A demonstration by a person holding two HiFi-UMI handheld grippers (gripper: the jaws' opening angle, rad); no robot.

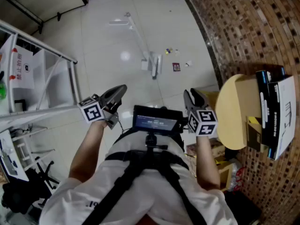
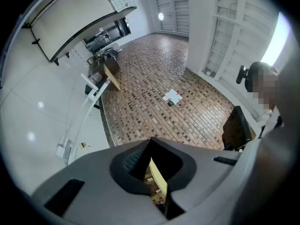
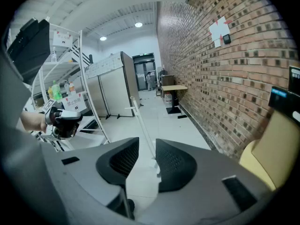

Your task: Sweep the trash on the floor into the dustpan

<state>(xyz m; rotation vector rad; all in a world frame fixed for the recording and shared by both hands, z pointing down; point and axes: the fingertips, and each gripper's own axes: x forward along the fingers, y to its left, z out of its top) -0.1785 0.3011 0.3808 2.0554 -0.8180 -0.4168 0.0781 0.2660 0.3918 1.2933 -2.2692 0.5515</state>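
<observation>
The left hand-held gripper [image 1: 121, 90] is held about level in front of the person, its jaws pressed together with nothing between them. The left gripper view shows only the brick wall [image 2: 187, 102] and a yellow edge past the tips. The right hand-held gripper [image 1: 191, 95] tilts downward; its jaws stand apart and empty, and through the gap its own view shows white floor [image 3: 164, 125] and a long white handle.

That handle belongs to what looks like the dustpan [image 1: 153, 64]. It stands on the tiles ahead of both grippers and well apart from them (whether a broom is clipped to it is hard to tell at this size). The trash [image 1: 176, 67] is a few small scraps scattered on the floor just beside the dustpan's base, between it and the brick wall.

A round yellow desk [image 1: 232, 111] carrying boxes [image 1: 276, 111] stands by the wall at the person's right, and a white shelf rack [image 1: 51, 78] stands at the left.
</observation>
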